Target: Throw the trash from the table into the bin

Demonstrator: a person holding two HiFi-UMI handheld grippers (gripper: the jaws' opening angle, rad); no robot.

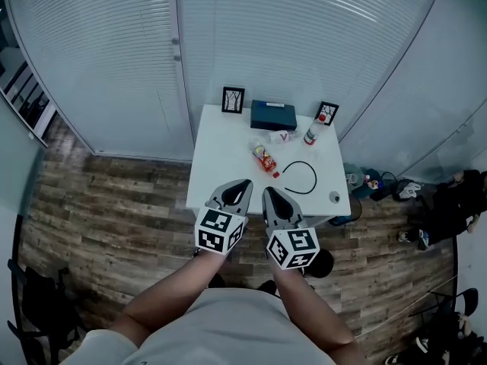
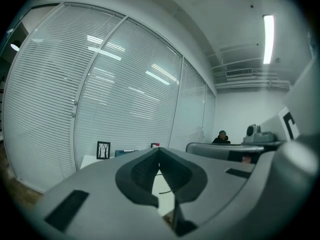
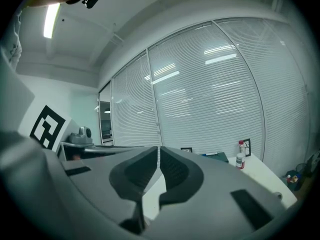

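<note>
**Fingers closed and empty, trash on the desk ahead**

Both pairs of my fingers are at the near edge of the white desk (image 1: 221, 166), in the lower middle of the head view. My left fingers (image 1: 243, 182) are closed, with the tips together and nothing between them. My right fingers (image 1: 268, 192) are the same, pressed together and empty. The two pairs are side by side, near each other but apart.

The trash lies on the desk, above my fingers in the frame. A red and yellow wrapper (image 1: 264, 157) is near the middle. A small white crumpled packet (image 1: 281, 136) is just above it, and a bottle with red cap (image 1: 311, 132) stands to the right. A black cable (image 1: 299, 176) makes a loop at the lower right of the desk top. At the far edge, a dark blue box (image 1: 273, 115) sits between two small picture frames (image 1: 233, 99). My fingers touch none of these things.
</note>
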